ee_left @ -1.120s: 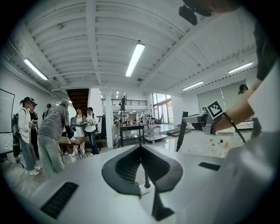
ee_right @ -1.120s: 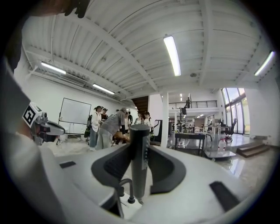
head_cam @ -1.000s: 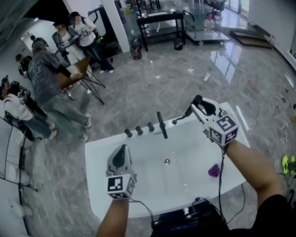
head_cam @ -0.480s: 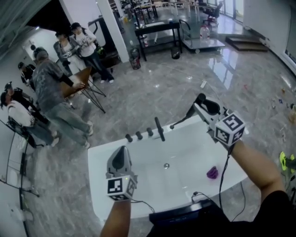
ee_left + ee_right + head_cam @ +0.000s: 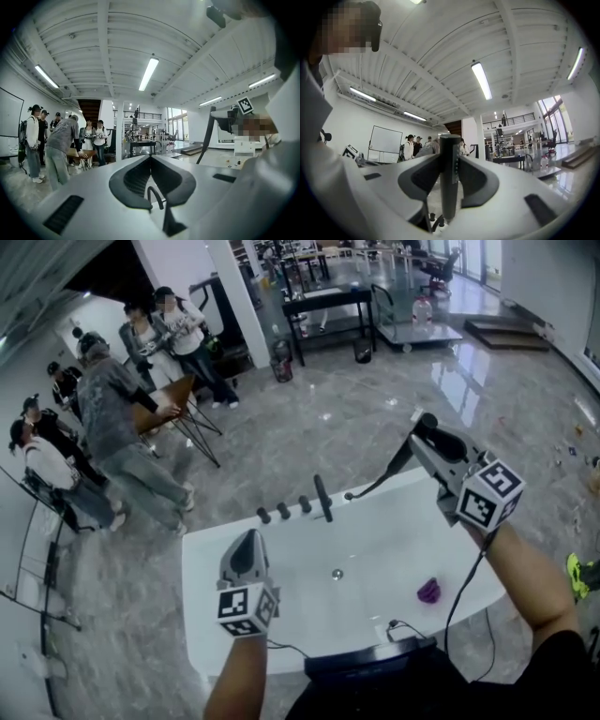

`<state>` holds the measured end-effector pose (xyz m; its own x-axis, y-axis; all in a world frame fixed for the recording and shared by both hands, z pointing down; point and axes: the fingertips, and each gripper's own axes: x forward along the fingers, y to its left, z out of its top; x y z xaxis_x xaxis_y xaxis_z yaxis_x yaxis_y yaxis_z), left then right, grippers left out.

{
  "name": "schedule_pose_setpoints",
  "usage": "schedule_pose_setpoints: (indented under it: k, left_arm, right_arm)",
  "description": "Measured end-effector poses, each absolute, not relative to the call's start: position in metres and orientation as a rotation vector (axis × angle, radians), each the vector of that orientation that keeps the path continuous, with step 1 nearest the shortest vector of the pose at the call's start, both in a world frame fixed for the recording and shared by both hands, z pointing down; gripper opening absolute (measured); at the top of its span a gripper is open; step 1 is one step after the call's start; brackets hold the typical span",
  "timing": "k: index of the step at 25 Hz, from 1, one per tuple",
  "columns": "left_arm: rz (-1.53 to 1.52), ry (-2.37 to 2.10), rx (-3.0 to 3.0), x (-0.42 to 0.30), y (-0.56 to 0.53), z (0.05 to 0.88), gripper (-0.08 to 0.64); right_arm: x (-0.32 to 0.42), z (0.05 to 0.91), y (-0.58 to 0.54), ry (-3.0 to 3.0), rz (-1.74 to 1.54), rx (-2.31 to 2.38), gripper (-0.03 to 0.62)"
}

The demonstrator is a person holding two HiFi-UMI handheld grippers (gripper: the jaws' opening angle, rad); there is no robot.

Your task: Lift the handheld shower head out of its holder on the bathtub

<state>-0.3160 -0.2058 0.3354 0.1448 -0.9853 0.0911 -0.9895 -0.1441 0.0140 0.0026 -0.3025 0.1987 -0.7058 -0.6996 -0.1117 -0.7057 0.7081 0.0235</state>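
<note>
Dark, slim and rigid, the shower head [image 5: 449, 187] stood clamped between the right hand-held gripper's [image 5: 424, 429] jaws, above the tub [image 5: 202, 563]. It looked light but slippery, best gripped mid-handle. The left hand-held gripper [image 5: 246, 545] was closed, empty.

The left gripper [image 5: 151, 157] had its jaws pressed together, and several people [image 5: 61, 140] stood beyond at the left.

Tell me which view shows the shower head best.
The head view: the shower head sits in the right gripper, clear of the bathtub. The right gripper view shows only its handle clamped between the jaws; the left gripper view, a distant sliver.
</note>
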Motion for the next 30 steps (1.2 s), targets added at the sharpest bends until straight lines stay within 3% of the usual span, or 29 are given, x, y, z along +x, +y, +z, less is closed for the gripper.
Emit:
schedule_pose_setpoints:
  k: [19,30]
  left_arm:
    - [0.029,-2.028,2.344,-0.293,-0.184,0.302,0.009]
    - [0.042,-2.036,2.302,-0.302,-0.168,0.311,0.009]
  right_arm:
    - [0.055,0.111,-0.238,2.799,0.155,-1.085,0.138]
    - [0.063,0.119,-0.242,2.770,0.106,-1.089,0.137]
